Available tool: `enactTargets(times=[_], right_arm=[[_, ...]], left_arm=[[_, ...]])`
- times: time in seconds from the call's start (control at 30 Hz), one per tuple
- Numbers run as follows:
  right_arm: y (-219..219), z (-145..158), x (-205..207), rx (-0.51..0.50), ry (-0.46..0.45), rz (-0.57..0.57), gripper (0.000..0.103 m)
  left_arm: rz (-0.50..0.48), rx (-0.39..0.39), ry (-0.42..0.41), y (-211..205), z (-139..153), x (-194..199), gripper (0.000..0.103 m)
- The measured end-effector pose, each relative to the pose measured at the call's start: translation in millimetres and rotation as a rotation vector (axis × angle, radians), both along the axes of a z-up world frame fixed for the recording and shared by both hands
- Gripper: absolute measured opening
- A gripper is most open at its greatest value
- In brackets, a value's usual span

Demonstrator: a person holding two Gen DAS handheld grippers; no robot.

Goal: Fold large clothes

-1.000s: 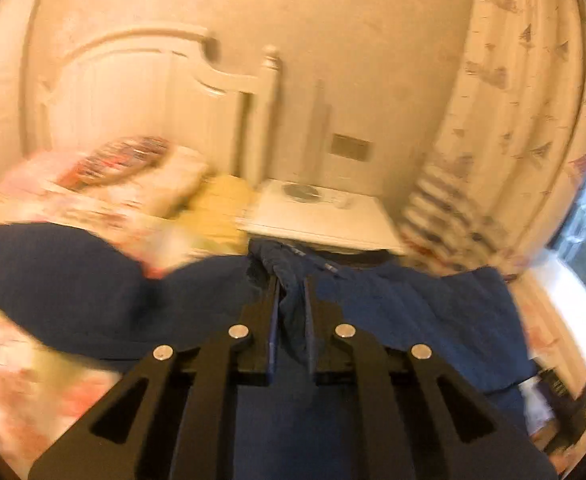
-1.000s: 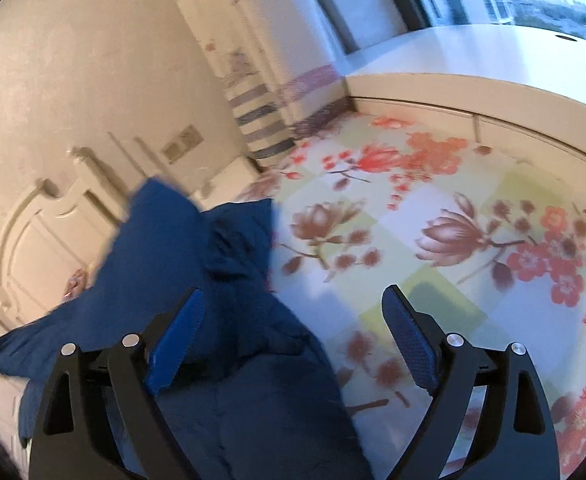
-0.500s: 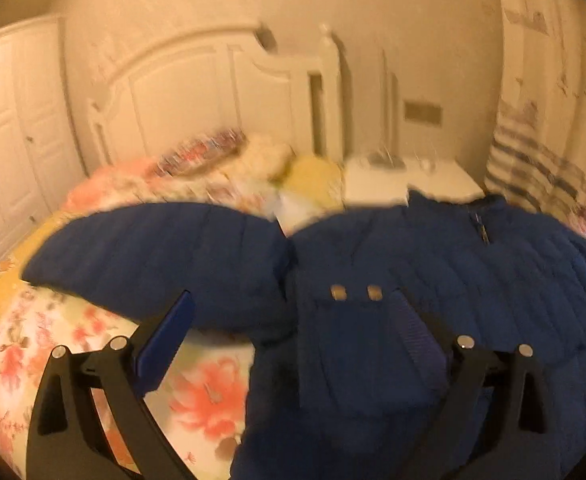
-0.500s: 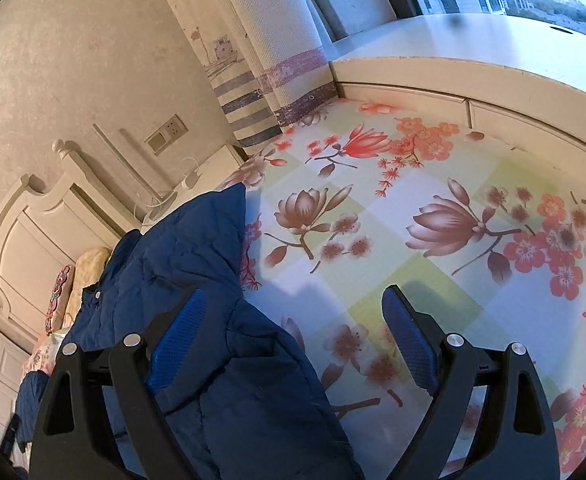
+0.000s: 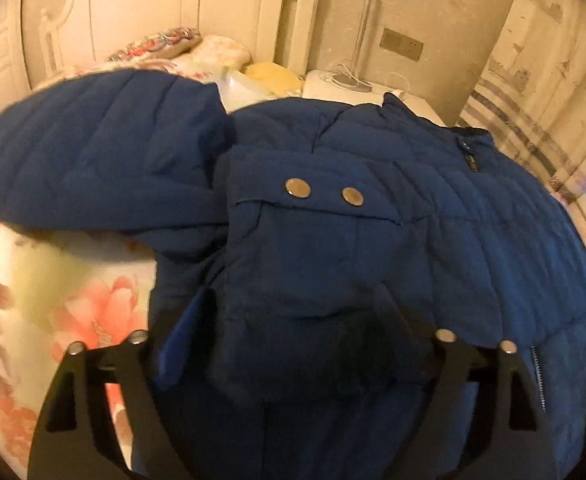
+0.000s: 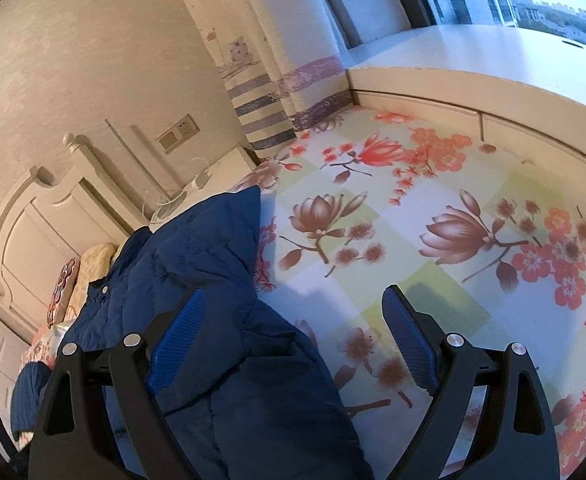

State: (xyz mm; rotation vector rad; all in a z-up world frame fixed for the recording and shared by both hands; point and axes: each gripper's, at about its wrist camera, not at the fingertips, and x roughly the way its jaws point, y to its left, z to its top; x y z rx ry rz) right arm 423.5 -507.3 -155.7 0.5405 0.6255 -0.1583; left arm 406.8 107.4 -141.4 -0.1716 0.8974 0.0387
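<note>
The bed point(image 6: 433, 216), under its flowered sheet, filled most of the room, with a white headboard point(image 5: 229, 12) at the wall and pillows point(image 5: 213, 50) against it. A big blue quilted jacket point(image 5: 373, 208) lay spread across the mattress, one sleeve point(image 5: 93, 152) flung out to the side and two metal snaps point(image 5: 323, 193) showing on a pocket flap. The left gripper point(image 5: 293, 312) hung low over the jacket, its jaws wide but closing, padding bunched between them without being pinched. The right gripper point(image 6: 293, 332) stood spread over the jacket's edge, gripping nothing.
</note>
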Motion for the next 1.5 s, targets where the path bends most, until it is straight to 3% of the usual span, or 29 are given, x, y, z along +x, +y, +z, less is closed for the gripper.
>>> enactTargets(times=[0.03, 0.1, 0.27, 0.33, 0.4, 0.5, 0.57, 0.6, 0.67, 0.7, 0.77, 0.87, 0.93, 1.0, 1.07, 1.13, 1.27, 1.33, 1.37, 1.4, 1.43, 1.47, 1.5], right_arm=[[4.1, 3.4, -0.1, -0.028, -0.002, 0.000, 0.087], [15.9, 12.5, -0.5, -0.104, -0.008, 0.002, 0.086], [97.0, 38.5, 12.9, -0.417, -0.037, 0.236, 0.086], [133.6, 32.2, 25.9, -0.524, 0.023, 0.372, 0.086], [156.1, 6.3, 46.6, -0.610, 0.183, 0.439, 0.086], [144.4, -0.4, 54.8, -0.546, 0.232, 0.380, 0.088], [133.1, 9.8, 44.1, -0.546, 0.176, 0.257, 0.088], [130.7, 14.8, 37.9, -0.528, 0.135, 0.247, 0.088], [130.0, 22.6, 28.3, -0.473, 0.054, 0.305, 0.088], [134.2, 18.1, 30.8, -0.469, 0.073, 0.358, 0.090], [140.8, -3.1, 44.9, -0.468, 0.205, 0.423, 0.090], [135.2, -2.4, 46.3, -0.443, 0.203, 0.403, 0.091], [132.6, -2.0, 44.6, -0.427, 0.197, 0.405, 0.091], [133.5, -2.4, 43.5, -0.440, 0.199, 0.403, 0.091], [134.2, -2.3, 45.4, -0.456, 0.201, 0.401, 0.091], [136.9, -3.5, 47.1, -0.457, 0.200, 0.402, 0.091], [136.8, -2.6, 47.1, -0.451, 0.199, 0.404, 0.092], [135.9, -2.4, 47.0, -0.445, 0.197, 0.406, 0.092], [135.0, -2.3, 47.2, -0.442, 0.195, 0.407, 0.092], [134.4, -2.2, 47.1, -0.439, 0.194, 0.408, 0.092], [133.9, -2.0, 46.9, -0.434, 0.192, 0.408, 0.092], [133.8, -1.8, 46.6, -0.430, 0.190, 0.408, 0.092], [132.8, -1.6, 46.5, -0.425, 0.187, 0.408, 0.092]], left_arm=[[-0.012, 0.004, 0.004, -3.4, -1.0, 0.9, 0.098], [-0.027, 0.034, 0.021, -9.0, -3.0, 5.0, 0.101], [-0.027, 0.016, 0.016, -9.6, -5.4, -0.1, 0.101], [-0.027, 0.011, 0.014, -9.4, -5.4, -0.2, 0.101], [-0.027, 0.014, 0.014, -10.0, -5.4, -0.3, 0.101], [-0.027, 0.011, 0.014, -10.0, -4.8, -0.5, 0.101], [-0.027, 0.011, 0.014, -10.8, -4.9, -0.2, 0.101], [-0.027, 0.012, 0.014, -11.1, -4.9, 0.0, 0.101], [-0.027, 0.014, 0.012, -10.8, -5.0, -0.8, 0.101], [-0.025, 0.011, 0.006, -10.3, -4.1, -1.5, 0.100], [0.009, -0.022, -0.050, 0.1, 4.2, -10.6, 0.099], [0.156, -0.140, -0.178, 50.2, 28.8, -31.0, 0.098], [0.341, -0.264, -0.244, 107.3, 39.9, -46.1, 0.098], [0.554, -0.425, -0.286, 176.4, 37.6, -64.3, 0.098], [0.722, -0.530, -0.289, 229.5, 27.5, -77.8, 0.094], [0.820, -0.628, -0.340, 276.7, 18.6, -86.9, 0.086], [0.892, -0.635, -0.332, 330.6, 17.2, -66.8, 0.085], [0.898, -0.582, -0.292, 345.3, 18.5, -46.7, 0.084], [0.900, -0.531, -0.261, 348.4, 20.0, -37.6, 0.075], [0.909, -0.467, -0.213, 348.7, 21.2, -30.1, 0.033], [0.903, -0.444, -0.175, 347.9, 20.3, -23.8, 0.013], [0.899, -0.427, -0.167, 344.7, 25.4, -21.3, 0.009], [0.891, -0.353, -0.205, 327.7, 39.9, -19.5, 0.006]])
